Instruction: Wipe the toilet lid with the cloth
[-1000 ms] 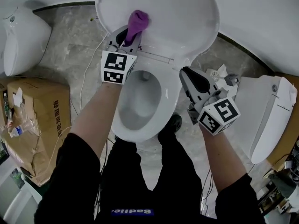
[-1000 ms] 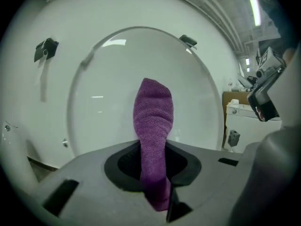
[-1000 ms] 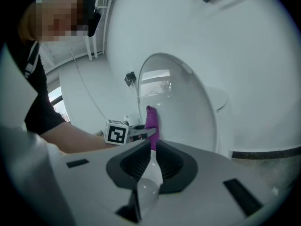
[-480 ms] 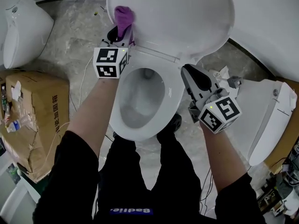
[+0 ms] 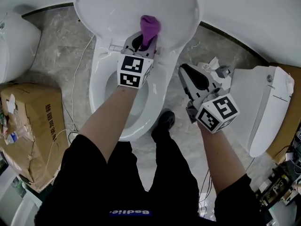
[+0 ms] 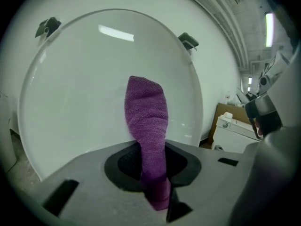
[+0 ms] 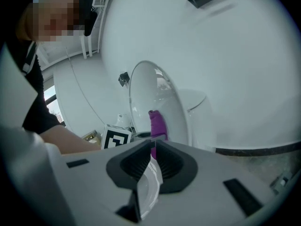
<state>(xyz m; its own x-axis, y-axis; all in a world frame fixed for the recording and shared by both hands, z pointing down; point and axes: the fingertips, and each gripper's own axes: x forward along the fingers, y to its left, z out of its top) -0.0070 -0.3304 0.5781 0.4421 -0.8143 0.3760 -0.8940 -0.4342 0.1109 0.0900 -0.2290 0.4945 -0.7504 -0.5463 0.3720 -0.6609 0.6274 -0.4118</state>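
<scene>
The white toilet lid (image 5: 108, 8) stands raised at the top of the head view. A purple cloth (image 5: 150, 26) presses against its lower middle, pinched in my left gripper (image 5: 142, 41), which is shut on it. In the left gripper view the cloth (image 6: 146, 121) rises from between the jaws and lies flat on the lid (image 6: 80, 88). My right gripper (image 5: 187, 73) hangs to the right of the bowl over the floor, shut with nothing in it. In the right gripper view, past the right gripper (image 7: 154, 147), the lid (image 7: 164, 98) shows edge-on with the cloth (image 7: 158, 124).
The seat and bowl (image 5: 101, 95) lie below the lid, with the person's shoe (image 5: 164, 120) beside them. A second white toilet (image 5: 263, 107) stands at the right, another fixture (image 5: 14, 41) at the left. A cardboard box (image 5: 28, 126) and a floor cable (image 5: 74, 79) lie left.
My left gripper carried the cloth out to the lid's left edge, then swept it right to the lower middle. The right gripper has stayed beside the bowl.
</scene>
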